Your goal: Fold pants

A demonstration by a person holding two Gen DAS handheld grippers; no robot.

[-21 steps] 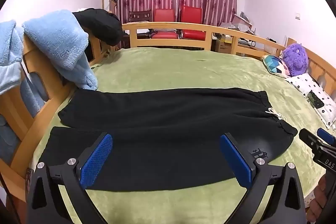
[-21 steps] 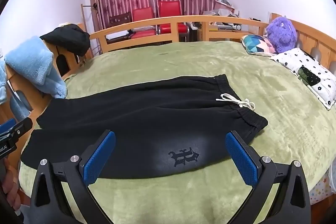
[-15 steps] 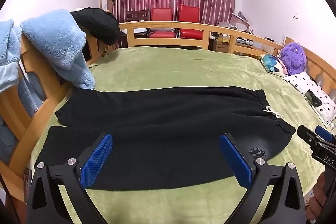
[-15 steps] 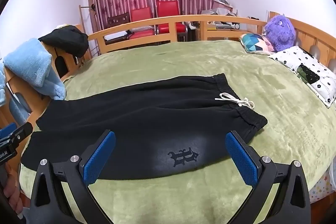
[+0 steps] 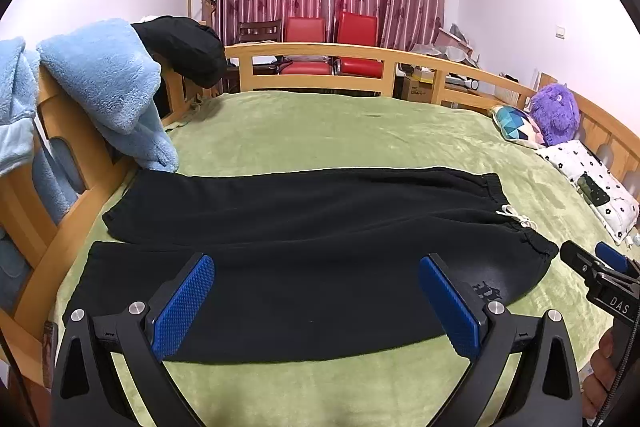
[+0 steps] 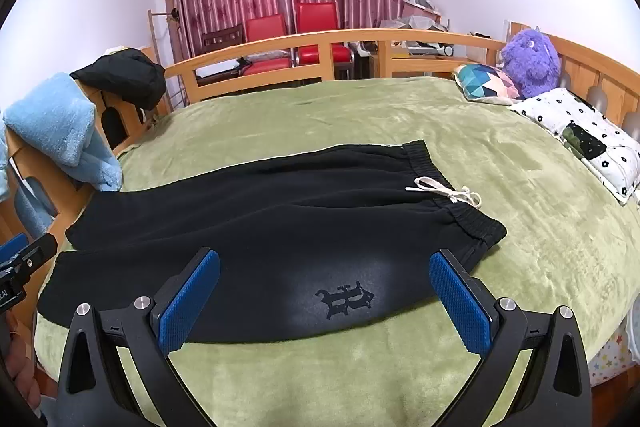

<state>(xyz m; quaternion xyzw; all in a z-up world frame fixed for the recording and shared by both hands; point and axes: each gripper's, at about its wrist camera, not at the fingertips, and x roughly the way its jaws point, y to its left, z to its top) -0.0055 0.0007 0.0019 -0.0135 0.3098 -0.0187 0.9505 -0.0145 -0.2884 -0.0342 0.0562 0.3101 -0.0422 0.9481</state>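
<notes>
Black pants lie flat across the green bed, legs to the left, elastic waistband with a white drawstring to the right. A dark printed emblem marks the near leg by the waist. My left gripper hangs open over the near leg's middle, nothing between its blue pads. My right gripper is open above the emblem, also with nothing between its pads. Neither touches the cloth. The right gripper's tip shows at the left wrist view's right edge.
A green blanket covers the bed inside a wooden frame. Light blue fleece and a black garment hang over the left rail. Pillows and a purple plush toy lie at the right. Red chairs stand behind.
Both views shift slightly: the pants sit a little lower and further left in the left wrist view. Both grippers stay open and the pants lie unmoved.
</notes>
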